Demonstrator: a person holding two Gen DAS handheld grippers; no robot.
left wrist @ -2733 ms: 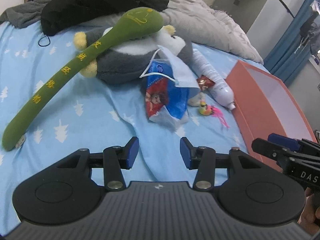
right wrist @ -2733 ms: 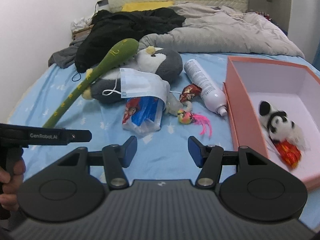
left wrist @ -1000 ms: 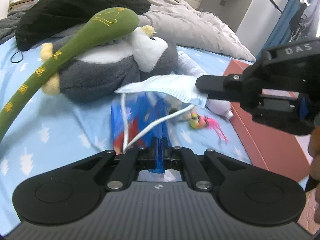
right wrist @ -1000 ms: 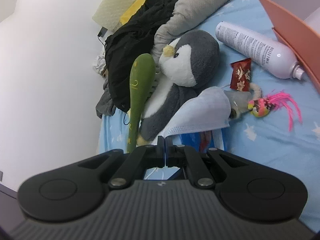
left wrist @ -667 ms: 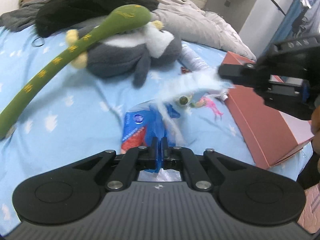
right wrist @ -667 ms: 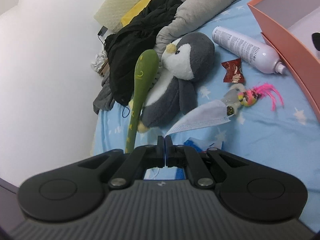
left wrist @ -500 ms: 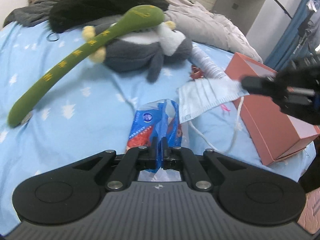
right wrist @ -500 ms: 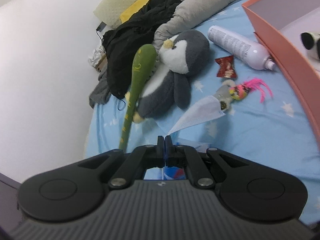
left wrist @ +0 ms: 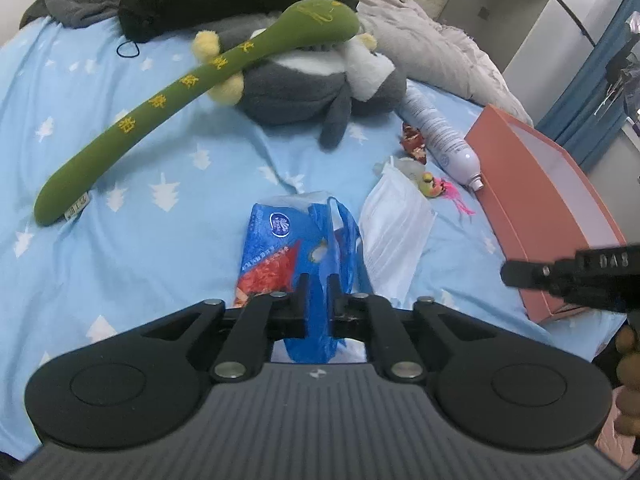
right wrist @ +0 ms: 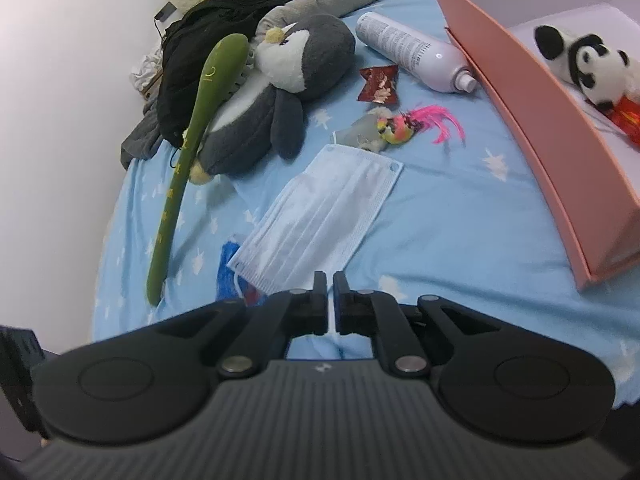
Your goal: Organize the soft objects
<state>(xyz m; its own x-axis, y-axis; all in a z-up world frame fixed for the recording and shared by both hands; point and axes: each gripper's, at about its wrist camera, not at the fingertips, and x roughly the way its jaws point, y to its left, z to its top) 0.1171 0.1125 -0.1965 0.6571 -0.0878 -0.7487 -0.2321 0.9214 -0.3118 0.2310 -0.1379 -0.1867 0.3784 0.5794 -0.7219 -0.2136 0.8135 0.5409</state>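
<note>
Pale mask [right wrist: 320,216] beside box wall [right wrist: 532,136]

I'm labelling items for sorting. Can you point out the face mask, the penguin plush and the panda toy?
face mask [right wrist: 320,216], right wrist view, middle of its pleated front.
penguin plush [right wrist: 320,48], right wrist view, grey head.
panda toy [right wrist: 588,60], right wrist view, its face.

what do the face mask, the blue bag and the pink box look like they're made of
Face mask: looks like thin nonwoven fabric, matte pale blue-white, going by its pleats and stitched edge.
Blue bag: probably thin plastic film, since it is glossy, crinkled and printed.
Pink box: likely stiff cardboard, with flat matte salmon walls, crisp corners and a white lining.
</note>
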